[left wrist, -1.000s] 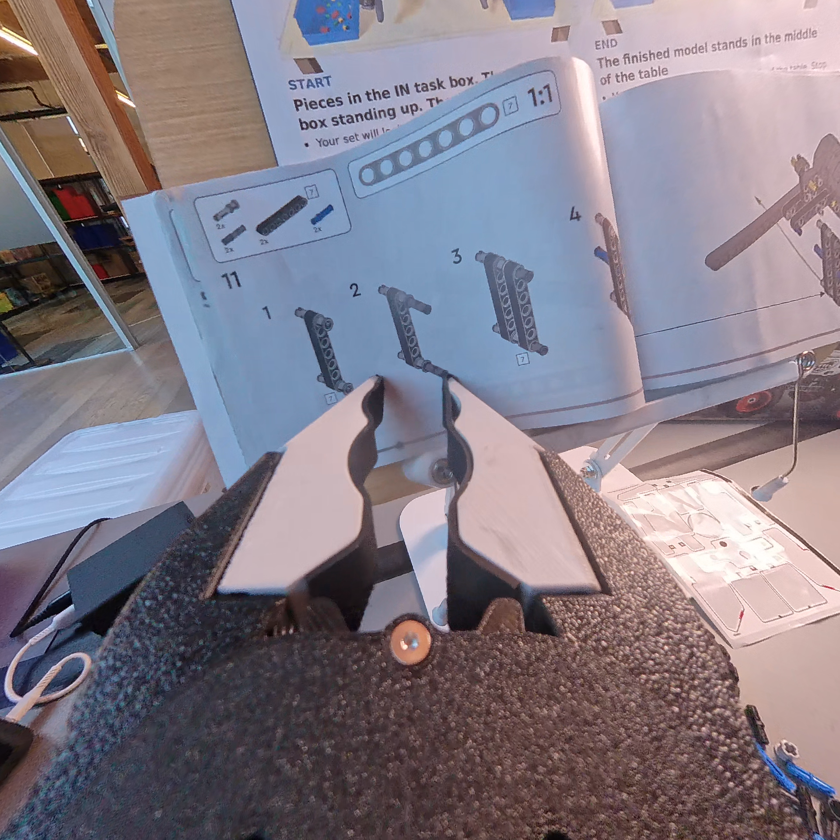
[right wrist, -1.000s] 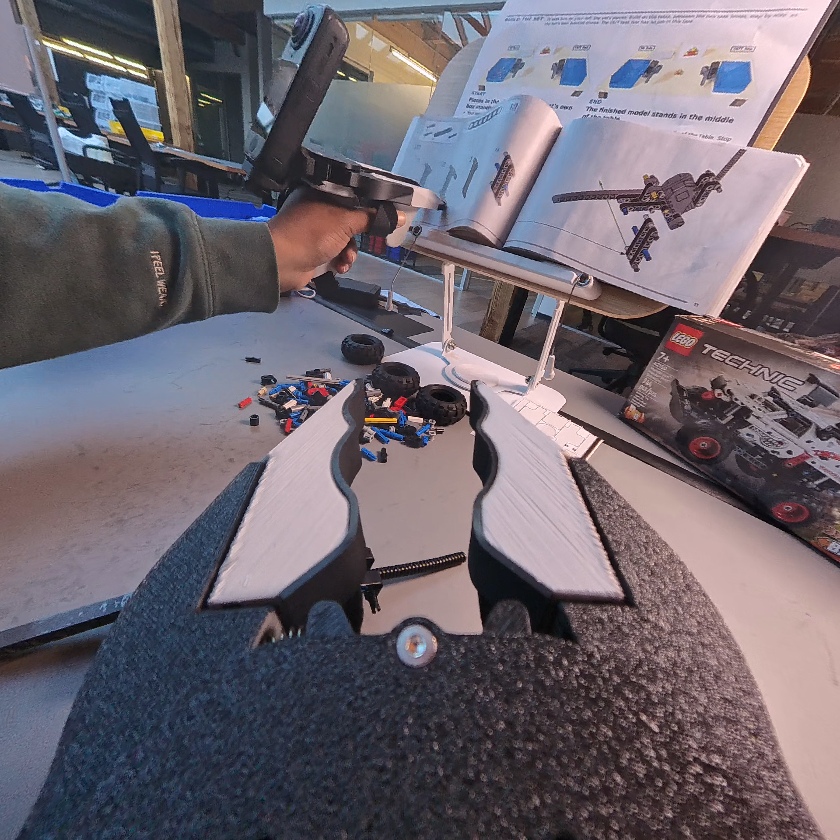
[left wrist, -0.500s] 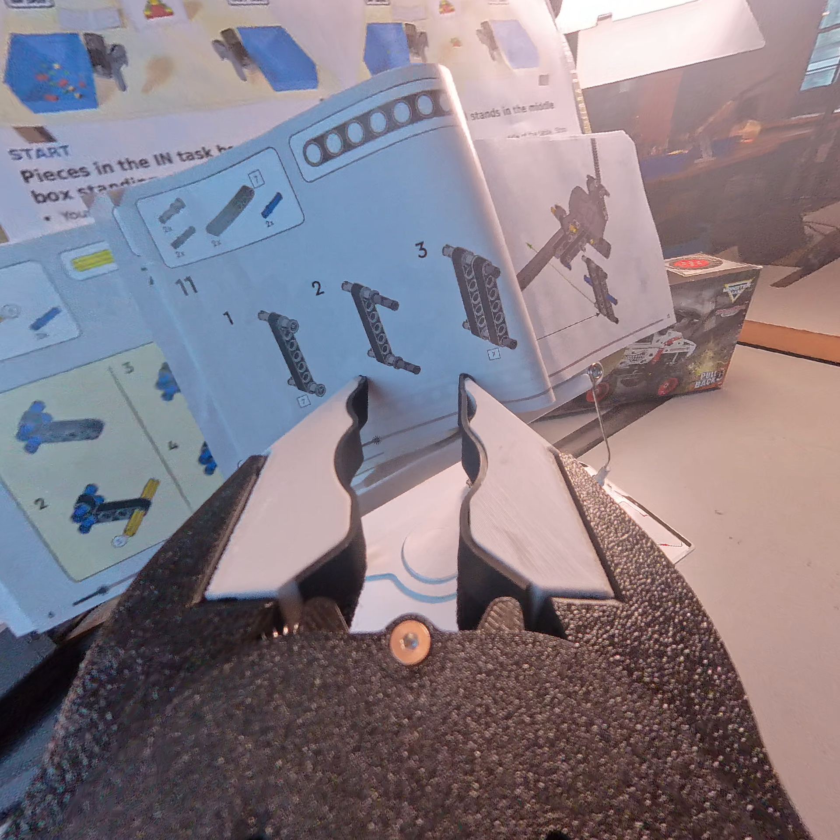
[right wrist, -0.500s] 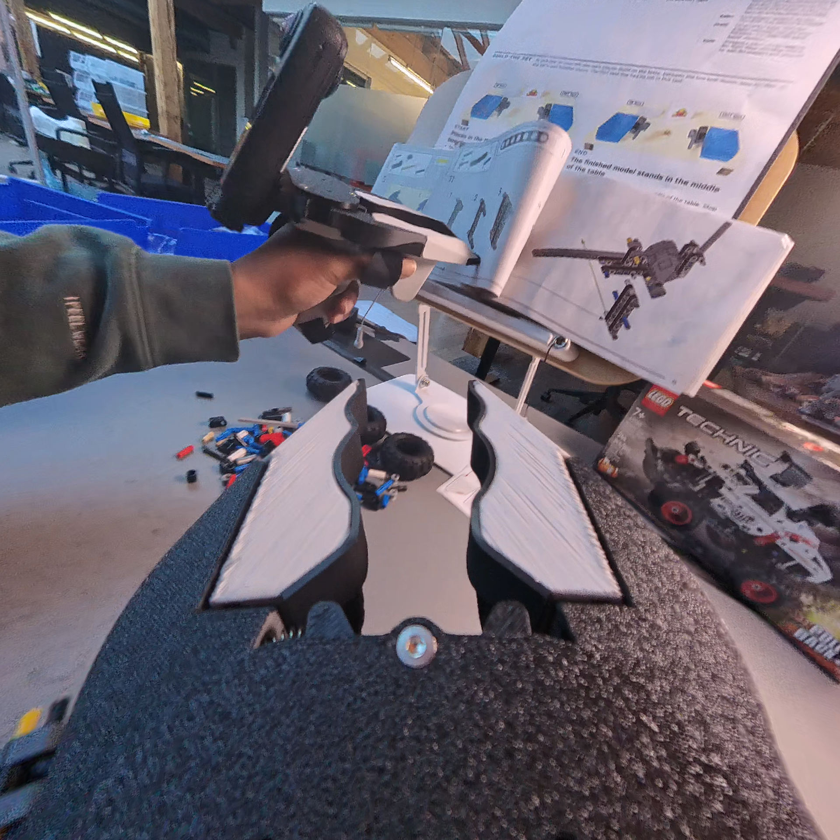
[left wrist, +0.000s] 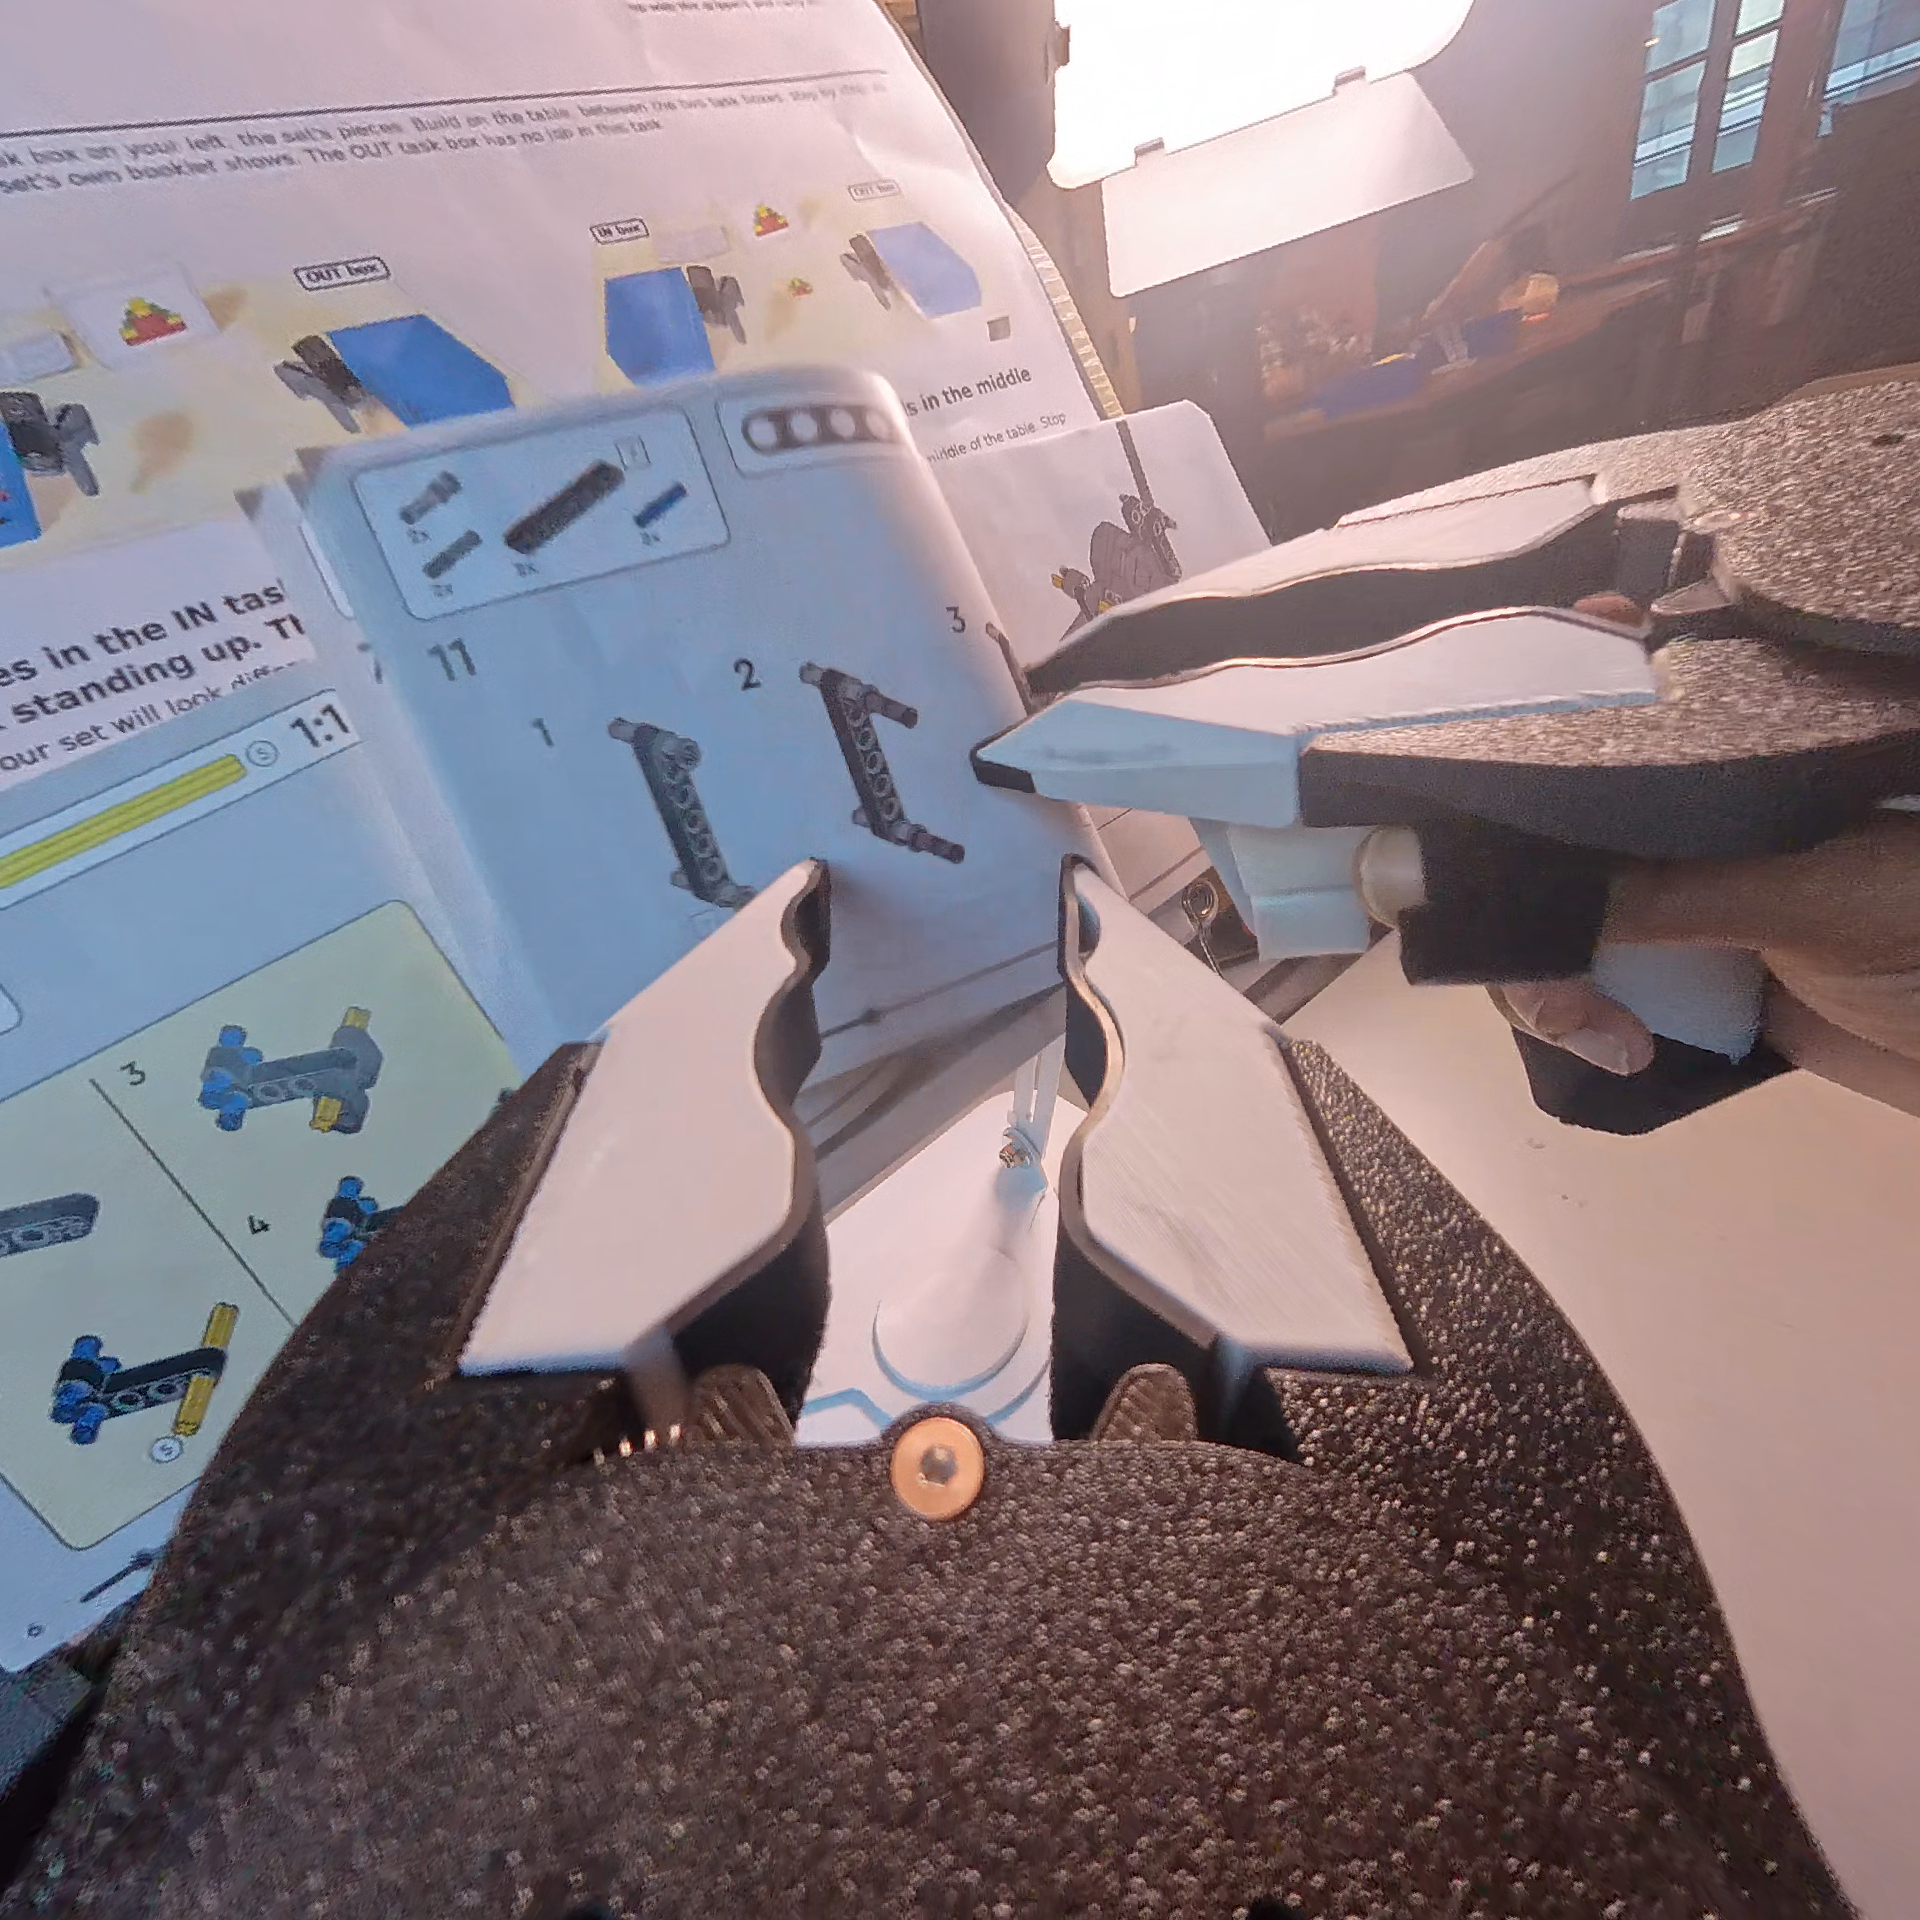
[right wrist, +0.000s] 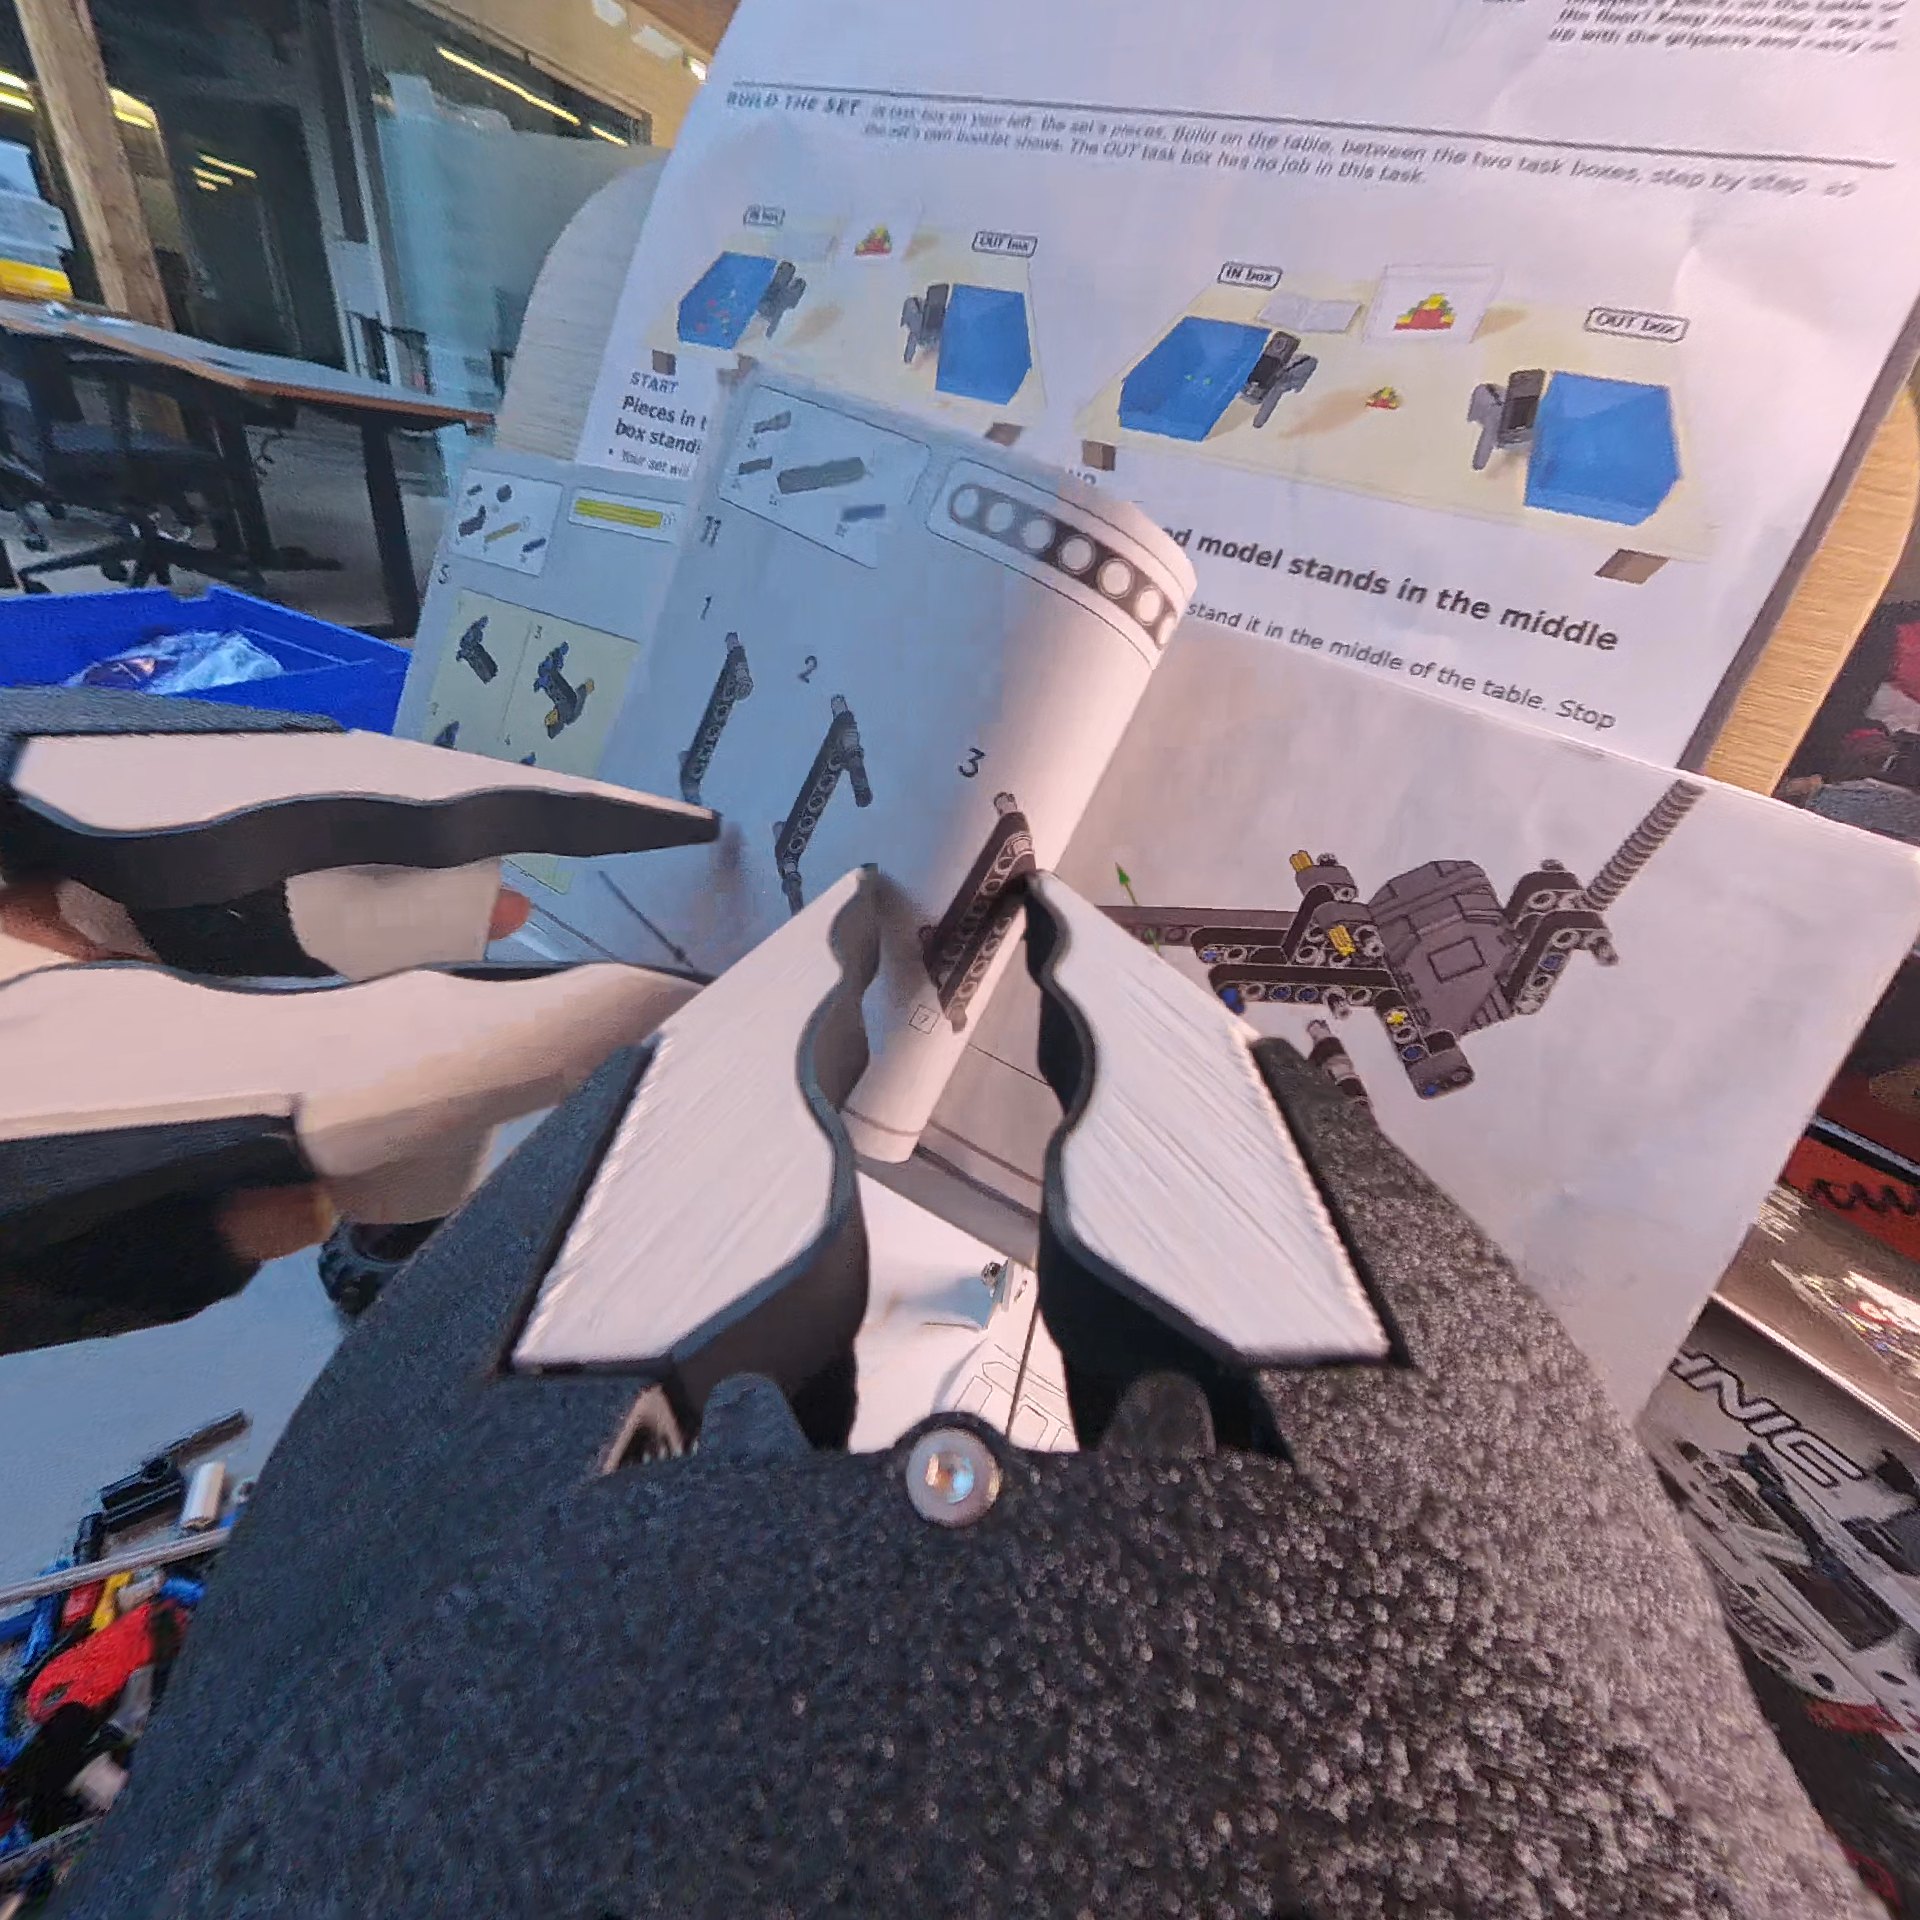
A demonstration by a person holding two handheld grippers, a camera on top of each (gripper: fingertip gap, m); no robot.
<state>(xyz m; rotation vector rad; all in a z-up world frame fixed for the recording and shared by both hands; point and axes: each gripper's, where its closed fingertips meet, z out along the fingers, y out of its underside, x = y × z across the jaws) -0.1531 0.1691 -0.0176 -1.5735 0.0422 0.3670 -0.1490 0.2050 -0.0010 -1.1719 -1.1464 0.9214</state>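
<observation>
Plainly both tools are parted and hold nothing — the right tool (right wrist: pixel 943 894), mid-frame, straddles the curled page (right wrist: pixel 935 727) of the instruction booklet (right wrist: pixel 1507 987); the left tool (left wrist: pixel 940 883) faces that page lower down. Judging by the curl, closing lightly on the page's free edge — not its fold — should avoid a crease, with the white stand (left wrist: pixel 966 1320) below left alone.
</observation>
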